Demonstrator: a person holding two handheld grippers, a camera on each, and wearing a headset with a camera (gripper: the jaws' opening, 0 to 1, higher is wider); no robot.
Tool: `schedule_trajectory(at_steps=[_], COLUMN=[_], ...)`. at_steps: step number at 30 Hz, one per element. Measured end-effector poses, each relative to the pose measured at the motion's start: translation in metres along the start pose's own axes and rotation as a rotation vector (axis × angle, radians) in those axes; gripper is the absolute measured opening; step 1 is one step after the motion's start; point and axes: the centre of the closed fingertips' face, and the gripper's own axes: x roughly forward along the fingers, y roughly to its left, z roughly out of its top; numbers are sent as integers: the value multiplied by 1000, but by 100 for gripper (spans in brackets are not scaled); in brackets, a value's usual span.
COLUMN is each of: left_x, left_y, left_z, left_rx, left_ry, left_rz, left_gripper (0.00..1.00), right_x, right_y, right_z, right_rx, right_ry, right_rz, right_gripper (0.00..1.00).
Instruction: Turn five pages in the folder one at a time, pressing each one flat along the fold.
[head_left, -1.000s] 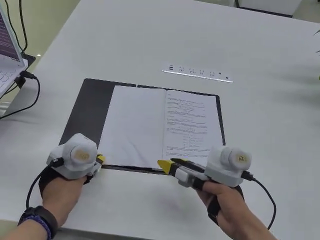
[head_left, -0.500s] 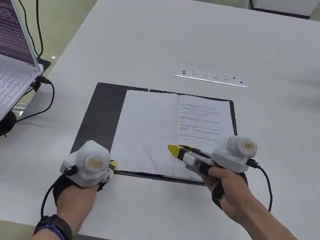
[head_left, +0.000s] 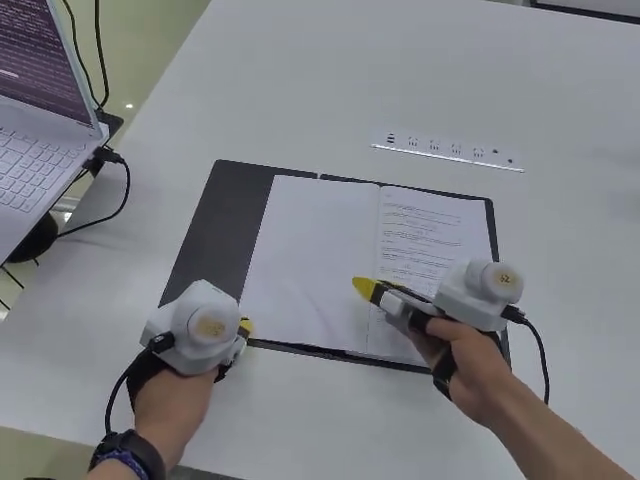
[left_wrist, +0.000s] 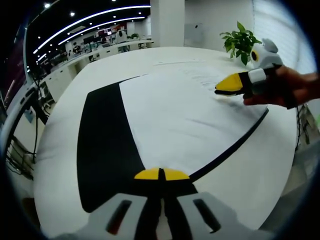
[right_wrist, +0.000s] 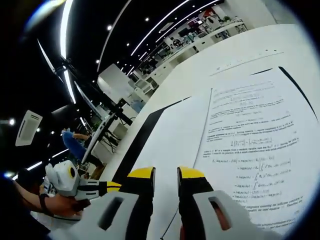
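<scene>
Lying open on the table (head_left: 300, 80), the folder (head_left: 215, 235) shows blank leaf left, print right (turns made: untellable). We note right gripper (head_left: 363, 290) slightly parted, empty, over the fold, pressing likely pending; left gripper (head_left: 242, 327) clenched at near-left corner.

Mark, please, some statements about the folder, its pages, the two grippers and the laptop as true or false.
1. The folder lies open on the table. True.
2. The printed page is to the left of the fold. False: it is on the right; the left page is blank.
3. The left gripper has its jaws together. True.
4. The right gripper is at the folder's far edge. False: its tips are over the near part of the pages, close to the fold.
5. An open laptop stands to the left of the folder. True.
</scene>
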Motion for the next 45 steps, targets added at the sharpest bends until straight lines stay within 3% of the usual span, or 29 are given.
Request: schedule_trajectory(at_steps=[10, 14, 45], left_x=[0, 1, 0], left_y=[0, 0, 0], left_z=[0, 0, 0], left_rx=[2, 5, 18], left_ry=[-2, -3, -10], left_rz=[-2, -5, -17], left_gripper=[0, 0, 0], right_x=[19, 22, 44], right_y=[-12, -20, -27], right_z=[4, 4, 33], right_rx=[39, 48, 106], right_ry=[-24, -34, -137], right_rz=[-12, -32, -25], right_gripper=[9, 0, 0])
